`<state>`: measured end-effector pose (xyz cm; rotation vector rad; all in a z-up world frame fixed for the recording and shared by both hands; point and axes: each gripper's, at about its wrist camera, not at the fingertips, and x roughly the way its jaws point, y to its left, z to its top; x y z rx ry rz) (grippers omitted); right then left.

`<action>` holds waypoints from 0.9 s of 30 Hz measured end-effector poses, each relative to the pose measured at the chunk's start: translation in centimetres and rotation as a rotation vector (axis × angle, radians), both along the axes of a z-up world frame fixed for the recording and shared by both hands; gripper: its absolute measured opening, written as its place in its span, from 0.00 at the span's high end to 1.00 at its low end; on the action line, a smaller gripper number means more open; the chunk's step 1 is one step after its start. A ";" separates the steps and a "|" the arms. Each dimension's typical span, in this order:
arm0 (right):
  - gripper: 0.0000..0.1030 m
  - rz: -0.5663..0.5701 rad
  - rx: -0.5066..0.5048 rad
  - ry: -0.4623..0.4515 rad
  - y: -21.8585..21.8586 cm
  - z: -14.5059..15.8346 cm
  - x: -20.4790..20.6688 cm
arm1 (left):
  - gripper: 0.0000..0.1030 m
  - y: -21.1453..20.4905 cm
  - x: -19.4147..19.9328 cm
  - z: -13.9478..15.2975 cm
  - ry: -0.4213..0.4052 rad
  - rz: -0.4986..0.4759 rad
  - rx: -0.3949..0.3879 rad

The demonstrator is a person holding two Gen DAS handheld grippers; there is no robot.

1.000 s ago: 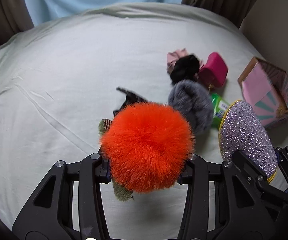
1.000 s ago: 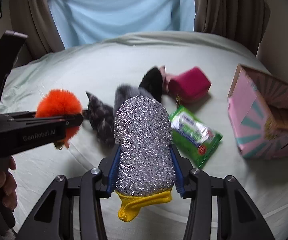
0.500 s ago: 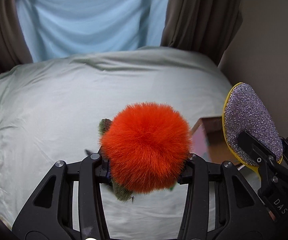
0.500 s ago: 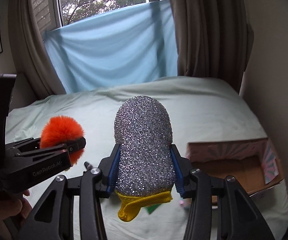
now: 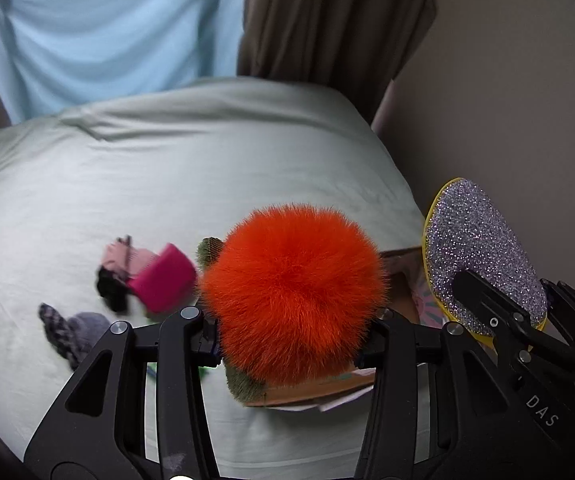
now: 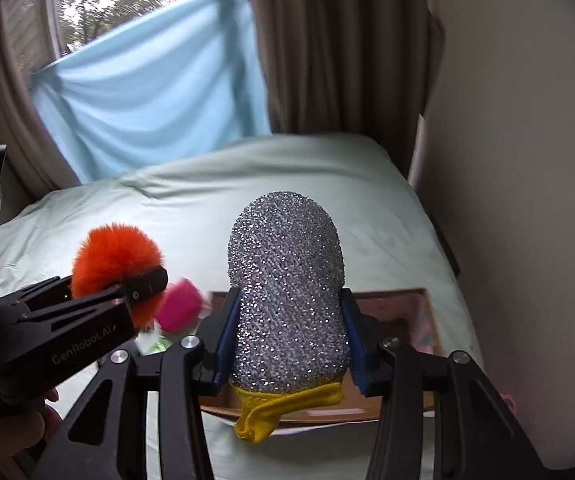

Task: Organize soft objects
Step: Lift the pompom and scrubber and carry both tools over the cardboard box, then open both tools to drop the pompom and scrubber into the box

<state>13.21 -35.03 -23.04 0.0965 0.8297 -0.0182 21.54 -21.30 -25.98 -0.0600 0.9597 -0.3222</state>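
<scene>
Left tongs [image 5: 291,344] pinching orange pompom [image 5: 293,294]; right tongs [image 6: 289,344] pinching glittery sponge [image 6: 287,288]. Light, compressible; grip mid-body, gently.

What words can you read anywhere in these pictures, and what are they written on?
"GenRobot.AI": on the side of the left gripper, seen from the right wrist; the last letters are a bit cut off.
"DAS": on the black body of the right gripper, seen from the left wrist.
The green packet is too blurred and hidden to read.
</scene>
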 end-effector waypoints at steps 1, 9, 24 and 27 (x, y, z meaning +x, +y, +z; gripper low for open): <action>0.59 -0.005 0.006 0.025 -1.1 -0.6 0.3 | 0.61 -0.9 0.3 -0.6 0.016 -0.010 0.000; 0.59 -0.064 0.115 0.258 -7.9 -6.1 3.4 | 0.61 -6.4 3.3 -6.1 0.190 -0.063 0.077; 0.49 -0.150 0.326 0.619 -11.4 -17.4 9.1 | 0.60 -9.3 7.3 -17.5 0.461 -0.131 0.247; 0.28 -0.163 0.354 0.624 -11.5 -18.0 9.5 | 0.15 -10.1 6.9 -17.1 0.426 -0.156 0.297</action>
